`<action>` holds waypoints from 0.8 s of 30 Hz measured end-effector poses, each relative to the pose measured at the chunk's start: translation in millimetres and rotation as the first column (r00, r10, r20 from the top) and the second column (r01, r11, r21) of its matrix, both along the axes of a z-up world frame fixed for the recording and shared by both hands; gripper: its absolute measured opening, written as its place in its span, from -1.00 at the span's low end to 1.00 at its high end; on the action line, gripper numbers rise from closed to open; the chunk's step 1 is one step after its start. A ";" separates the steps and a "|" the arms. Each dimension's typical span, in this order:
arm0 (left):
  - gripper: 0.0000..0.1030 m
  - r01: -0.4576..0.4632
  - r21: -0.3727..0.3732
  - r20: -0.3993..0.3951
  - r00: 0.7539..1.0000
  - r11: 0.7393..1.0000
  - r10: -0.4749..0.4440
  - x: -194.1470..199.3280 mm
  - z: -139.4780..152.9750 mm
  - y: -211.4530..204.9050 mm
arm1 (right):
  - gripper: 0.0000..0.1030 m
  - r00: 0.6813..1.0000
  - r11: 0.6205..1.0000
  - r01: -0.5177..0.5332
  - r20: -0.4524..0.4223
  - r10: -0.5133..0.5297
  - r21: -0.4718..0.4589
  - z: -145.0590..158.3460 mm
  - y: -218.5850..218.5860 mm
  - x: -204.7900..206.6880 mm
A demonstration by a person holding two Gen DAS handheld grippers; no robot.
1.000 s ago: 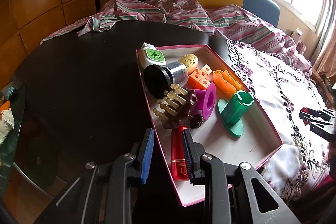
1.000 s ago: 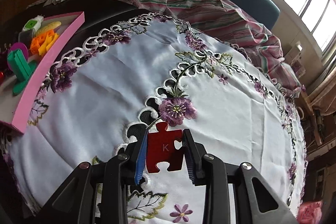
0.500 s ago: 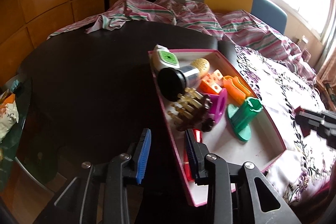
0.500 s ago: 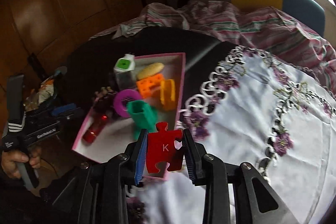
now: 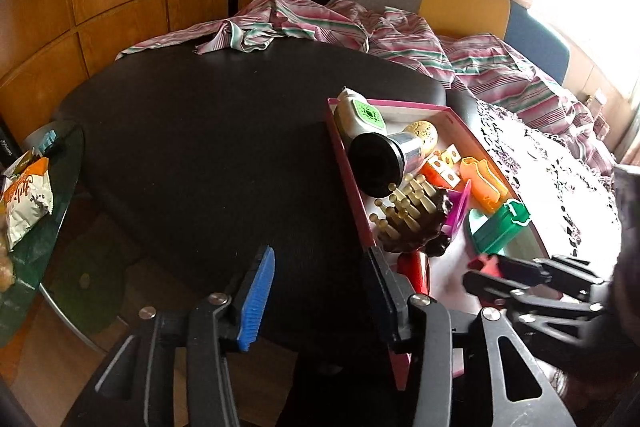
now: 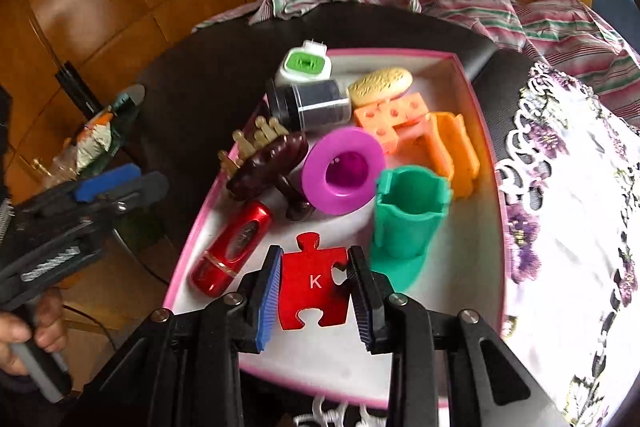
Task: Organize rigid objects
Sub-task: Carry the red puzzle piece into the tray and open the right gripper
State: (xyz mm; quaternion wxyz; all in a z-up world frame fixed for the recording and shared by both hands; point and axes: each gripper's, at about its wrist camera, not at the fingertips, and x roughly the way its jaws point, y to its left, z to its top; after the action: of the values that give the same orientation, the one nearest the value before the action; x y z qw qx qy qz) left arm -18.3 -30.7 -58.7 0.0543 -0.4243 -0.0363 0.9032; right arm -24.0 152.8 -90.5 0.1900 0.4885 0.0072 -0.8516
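Clamped between the pads of the right gripper (image 6: pixel 314 289), a red puzzle piece (image 6: pixel 314 287) marked K is held above the near end of the pink-rimmed tray (image 6: pixel 486 131). Just beyond it, a red tube (image 6: pixel 232 251) is seen at the left and a green cup (image 6: pixel 408 215) at the right. Farther in, a purple ring (image 6: pixel 342 177), a brown massager (image 6: pixel 268 163), orange blocks (image 6: pixel 390 121) and a black jar (image 6: pixel 308 103) are crowded together. The left gripper (image 5: pixel 320 291) is held empty, jaws apart, over the dark table (image 5: pixel 200 147) at the tray's left edge. A striped cloth (image 5: pixel 304 23) is bunched at the far side.
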 end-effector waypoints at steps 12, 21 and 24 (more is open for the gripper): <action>0.40 -0.007 -0.021 -0.035 0.999 1.000 0.007 3.0 7.9 6.7 | -0.18 0.999 0.997 0.038 -0.031 -0.040 -0.061 2.1 10.1 11.6; 0.88 -0.044 -0.040 -0.081 0.996 0.998 0.041 12.7 25.7 16.4 | -0.13 0.960 0.985 0.173 -0.225 -0.169 0.000 36.8 19.4 41.2; 0.99 -0.066 -0.036 -0.104 0.993 0.997 0.062 20.6 32.6 19.9 | -0.13 0.938 0.971 0.234 -0.272 -0.216 0.037 43.6 18.7 42.7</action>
State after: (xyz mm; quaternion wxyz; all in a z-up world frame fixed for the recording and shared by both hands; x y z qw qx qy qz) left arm 2.3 -10.7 -26.1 0.0189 -0.3767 -0.0294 0.9257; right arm 18.6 171.5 -47.0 0.0718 0.3738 0.0059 -0.9247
